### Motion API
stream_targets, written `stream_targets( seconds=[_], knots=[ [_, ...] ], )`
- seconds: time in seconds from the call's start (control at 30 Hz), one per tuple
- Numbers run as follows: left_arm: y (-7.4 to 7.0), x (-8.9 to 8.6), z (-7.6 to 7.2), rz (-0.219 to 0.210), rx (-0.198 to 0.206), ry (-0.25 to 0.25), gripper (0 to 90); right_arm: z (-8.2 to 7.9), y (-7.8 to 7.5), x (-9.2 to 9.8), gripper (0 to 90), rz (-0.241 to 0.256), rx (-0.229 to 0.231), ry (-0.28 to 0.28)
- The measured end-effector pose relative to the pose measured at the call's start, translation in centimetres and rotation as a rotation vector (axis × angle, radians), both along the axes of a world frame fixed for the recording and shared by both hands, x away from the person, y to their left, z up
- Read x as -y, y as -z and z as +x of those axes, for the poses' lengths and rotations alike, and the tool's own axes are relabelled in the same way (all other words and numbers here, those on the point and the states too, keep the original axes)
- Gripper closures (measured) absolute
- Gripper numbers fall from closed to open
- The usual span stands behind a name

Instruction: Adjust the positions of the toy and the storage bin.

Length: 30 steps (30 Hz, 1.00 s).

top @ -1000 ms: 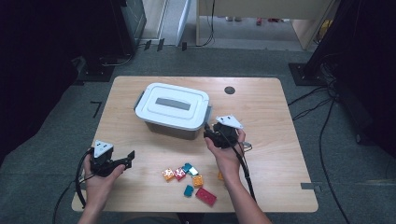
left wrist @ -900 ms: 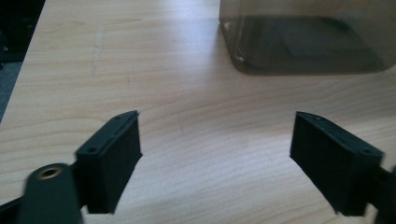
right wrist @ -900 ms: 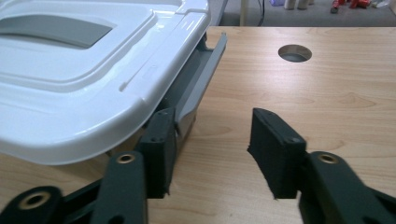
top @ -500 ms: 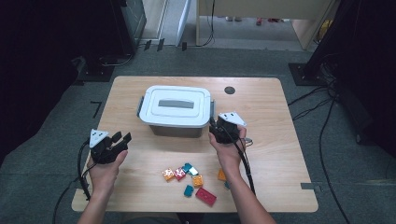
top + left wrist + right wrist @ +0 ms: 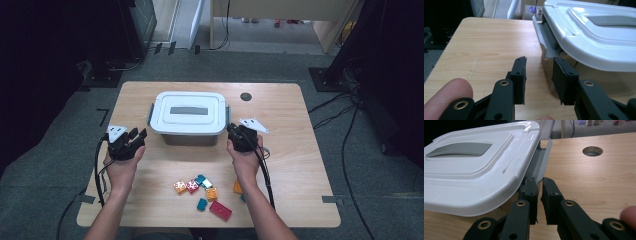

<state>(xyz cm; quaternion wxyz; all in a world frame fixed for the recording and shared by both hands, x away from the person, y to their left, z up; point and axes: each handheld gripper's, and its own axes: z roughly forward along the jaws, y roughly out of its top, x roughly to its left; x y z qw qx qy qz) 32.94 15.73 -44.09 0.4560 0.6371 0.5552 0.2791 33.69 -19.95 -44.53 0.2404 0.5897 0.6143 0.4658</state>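
A white lidded box [image 5: 189,117] with a grey handle panel stands mid-table. My left gripper [image 5: 138,134] is open just off the box's left end. In the left gripper view its jaws [image 5: 540,65] stand apart in front of the grey left latch [image 5: 546,37], touching nothing. My right gripper [image 5: 231,129] is at the box's right end. In the right gripper view its jaws [image 5: 539,182] are almost together, pinching the lower edge of the grey right latch [image 5: 541,162] beside the lid [image 5: 474,165].
Several small coloured blocks [image 5: 202,190] lie in a cluster near the front edge of the wooden table [image 5: 280,110], between the person's forearms. A round cable hole [image 5: 245,96] sits behind the box on the right. Cables trail off both grippers.
My left gripper moved forward and right, up to the box's left end, with its jaws open. The right gripper stayed at the box's right latch.
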Motion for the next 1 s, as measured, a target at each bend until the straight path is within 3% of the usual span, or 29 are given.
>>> stream_targets(
  seconds=[0.13,0.23,0.37,0.53,0.7,1.0],
  knots=[
    [0.0,0.6,0.6,-0.002,0.016,-0.018,63.4,-0.1,0.0,0.2,84.5,0.006,0.003,0.008],
    [0.2,1.1,0.9,0.025,0.025,-0.03,61.6,-0.2,0.1,0.4,85.1,0.007,0.01,0.015],
    [0.5,2.0,1.0,0.048,0.027,-0.019,62.5,-0.5,0.1,0.8,85.3,0.01,0.01,0.014],
    [0.5,2.4,0.7,0.043,0.029,-0.007,64.3,-0.9,0.0,1.6,85.4,0.026,0.003,0.008],
    [0.3,2.7,0.3,0.035,0.039,0.025,67.9,-1.5,0.0,2.5,85.3,0.055,-0.01,-0.011],
    [0.5,3.2,0.0,0.027,0.019,0.087,72.8,-2.8,-0.1,4.0,85.3,0.055,-0.008,-0.022]
  ],
)
